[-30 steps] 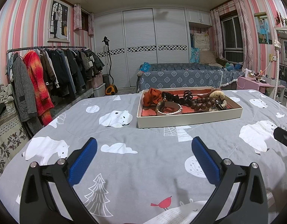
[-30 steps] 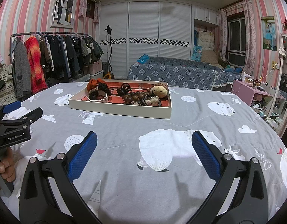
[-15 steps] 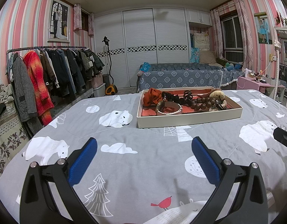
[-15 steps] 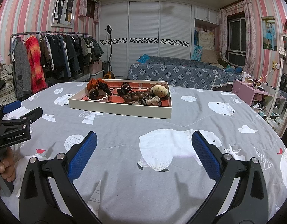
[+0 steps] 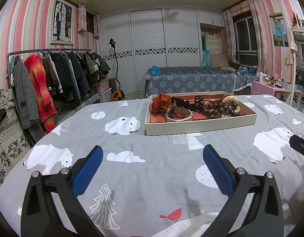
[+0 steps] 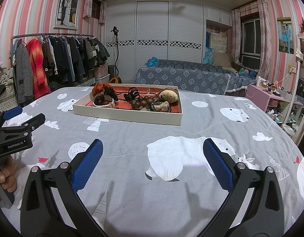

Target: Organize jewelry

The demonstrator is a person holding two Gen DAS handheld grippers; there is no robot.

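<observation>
A shallow cream tray [image 5: 201, 124] [image 6: 126, 116] with a red lining lies on the grey bear-print bedspread. In it are an orange scrunchie [image 5: 160, 101] [image 6: 98, 89], a pale bangle [image 5: 179, 114] [image 6: 103, 102], dark wooden beads [image 5: 213, 107] [image 6: 144, 101], a black claw clip [image 6: 133, 93] and a tan plush piece [image 5: 230, 99] [image 6: 168, 95]. My left gripper [image 5: 152, 158] is open and empty, well short of the tray. My right gripper [image 6: 152, 158] is open and empty, nearer than the tray and to its right.
The left gripper's body and the hand holding it show in the right wrist view [image 6: 15, 136]. A clothes rack [image 5: 53, 79] stands left of the bed. A second bed [image 5: 191, 79] lies beyond it, with a pink side table [image 5: 274, 88] at the right.
</observation>
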